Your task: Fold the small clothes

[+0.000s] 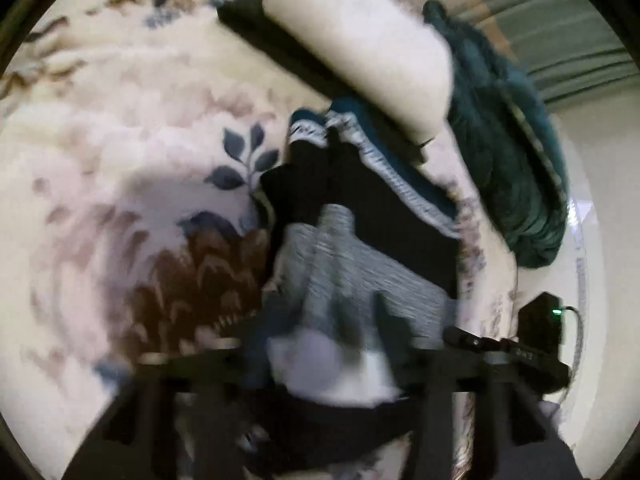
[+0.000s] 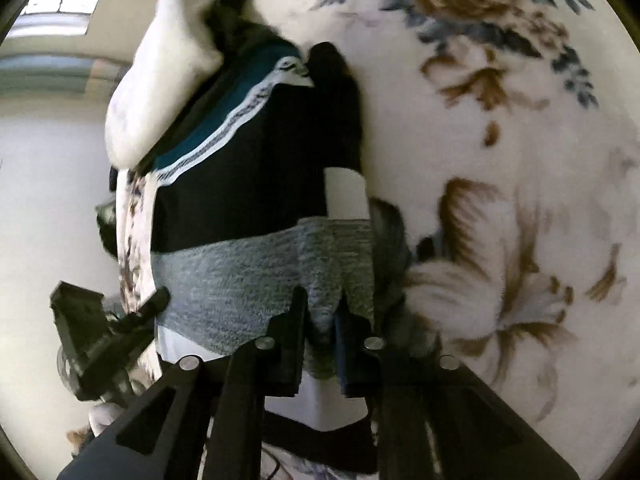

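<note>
Floral-print bed cover (image 2: 500, 128) under a grey knit garment (image 2: 248, 276), black garment (image 2: 256, 160), cream pillow (image 1: 360, 44).

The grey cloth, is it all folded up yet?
Not yet. The grey cloth lies bunched over the black clothes, its edge pinched in the right tongs.

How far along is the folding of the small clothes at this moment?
Done, it seems: a black garment and a teal one with white trim lie flat in a pile on the floral blanket. In hand: the right gripper pinches the grey knit garment; the left gripper stands wide around it. Left: finish this fold and lay it down.
</note>
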`<state>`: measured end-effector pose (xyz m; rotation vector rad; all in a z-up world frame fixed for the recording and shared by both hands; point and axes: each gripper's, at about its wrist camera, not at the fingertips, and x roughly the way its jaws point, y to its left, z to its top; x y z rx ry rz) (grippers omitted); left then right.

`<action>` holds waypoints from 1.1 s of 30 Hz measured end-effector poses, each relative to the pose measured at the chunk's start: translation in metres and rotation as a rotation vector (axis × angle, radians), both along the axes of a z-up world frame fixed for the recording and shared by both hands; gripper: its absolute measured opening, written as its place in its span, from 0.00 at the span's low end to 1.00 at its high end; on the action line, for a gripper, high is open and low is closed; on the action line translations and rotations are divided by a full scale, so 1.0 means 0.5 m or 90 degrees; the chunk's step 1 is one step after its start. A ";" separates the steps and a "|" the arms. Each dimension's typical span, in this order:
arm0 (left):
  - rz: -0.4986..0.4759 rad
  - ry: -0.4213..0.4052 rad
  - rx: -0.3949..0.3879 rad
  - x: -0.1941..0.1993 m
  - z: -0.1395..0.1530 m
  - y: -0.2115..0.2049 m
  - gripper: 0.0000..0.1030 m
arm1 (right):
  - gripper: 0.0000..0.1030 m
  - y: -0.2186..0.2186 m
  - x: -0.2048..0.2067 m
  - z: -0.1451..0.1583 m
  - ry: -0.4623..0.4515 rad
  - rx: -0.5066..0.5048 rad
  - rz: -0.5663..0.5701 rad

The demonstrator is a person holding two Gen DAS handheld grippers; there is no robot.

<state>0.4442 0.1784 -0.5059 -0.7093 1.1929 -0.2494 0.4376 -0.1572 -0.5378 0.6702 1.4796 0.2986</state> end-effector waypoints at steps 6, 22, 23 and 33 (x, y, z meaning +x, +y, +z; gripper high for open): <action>0.143 0.014 -0.055 -0.179 0.021 -0.005 0.74 | 0.73 -0.072 0.024 0.032 -0.021 0.008 -0.018; 0.343 0.038 -0.177 -0.177 -0.136 -0.089 0.79 | 0.91 -0.020 0.259 -0.106 -0.005 0.119 0.025; 0.346 0.036 -0.166 -0.177 -0.130 -0.090 0.75 | 0.90 -0.014 0.261 -0.103 -0.013 0.132 0.023; 0.281 0.007 -0.133 -0.130 -0.101 -0.021 0.68 | 0.16 -0.029 0.141 -0.036 -0.052 0.146 -0.049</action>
